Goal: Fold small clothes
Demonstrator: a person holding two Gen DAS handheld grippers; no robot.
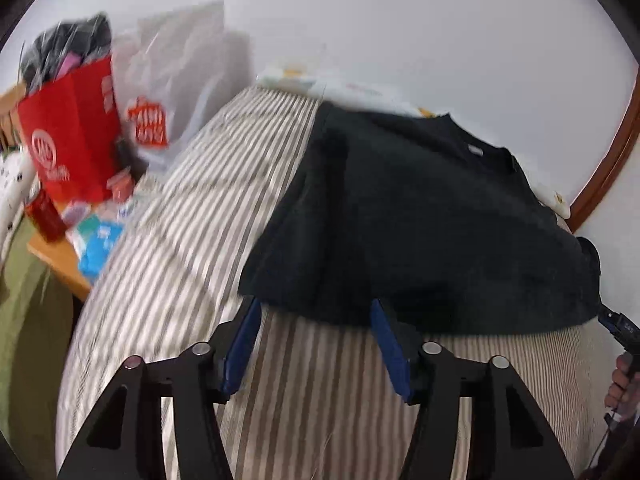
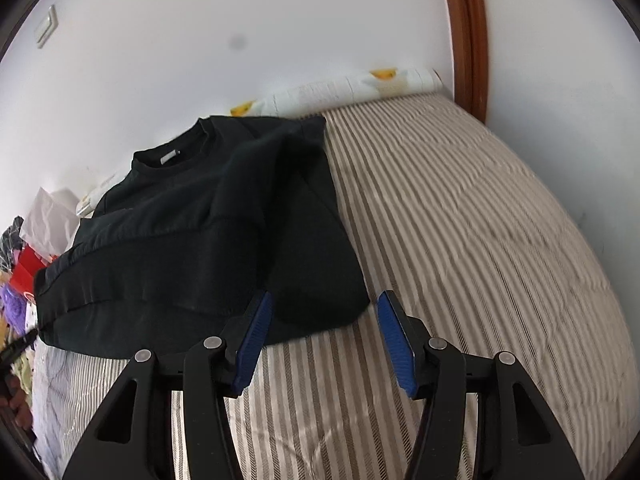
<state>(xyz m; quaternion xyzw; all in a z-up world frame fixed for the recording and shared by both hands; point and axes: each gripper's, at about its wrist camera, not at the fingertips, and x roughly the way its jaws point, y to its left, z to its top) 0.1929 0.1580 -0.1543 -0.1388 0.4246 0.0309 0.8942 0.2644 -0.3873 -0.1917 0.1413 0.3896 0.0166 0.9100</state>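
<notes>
Folding looks partway done: black cotton sweatshirt (image 1: 420,216) lies on the striped beige bed (image 1: 192,208), sleeves turned in, hem at the near edge. Left claw (image 1: 316,340) and right claw (image 2: 324,336) both gape wide, empty, just short of the hem. Next, each probably pinches a hem corner. Red paper bag (image 1: 72,136) stands far left, well apart.

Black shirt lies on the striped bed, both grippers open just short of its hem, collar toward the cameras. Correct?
Not the collar. The shirt's collar points away, toward the wall; the hem is the near edge, as the right wrist view shows. The rest holds: it lies on the striped bed, with the left gripper and right gripper open.
</notes>
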